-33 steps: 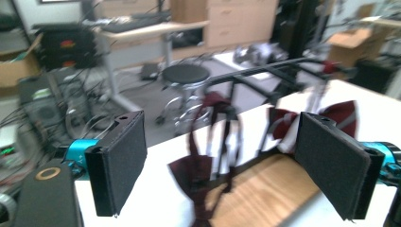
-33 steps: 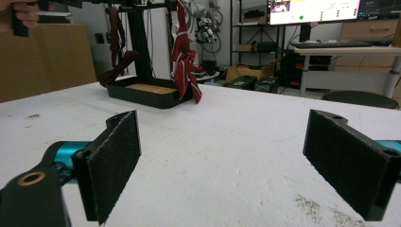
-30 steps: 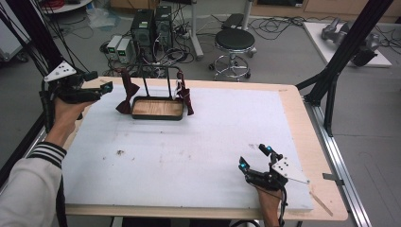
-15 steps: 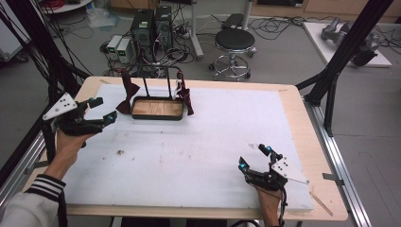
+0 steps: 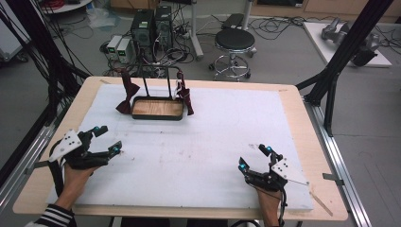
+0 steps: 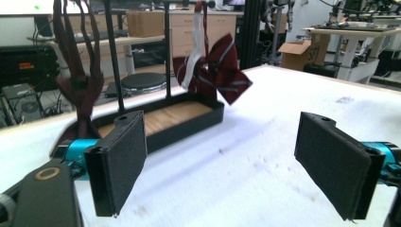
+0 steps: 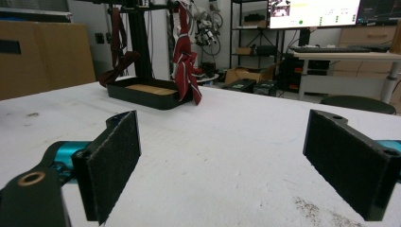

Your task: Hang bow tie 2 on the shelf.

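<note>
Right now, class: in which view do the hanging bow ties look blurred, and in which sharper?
Left gripper view: the striped bow tie and the dark bow tie look soft, as if smeared by motion. Right gripper view: the striped tie and the rack's tray look crisper. High view: evenly lit, mild blur.

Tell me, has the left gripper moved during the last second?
Yes. The left gripper has moved toward the person and away from the black stand with the bow ties; it now hangs open over the near left part of the table.
</note>
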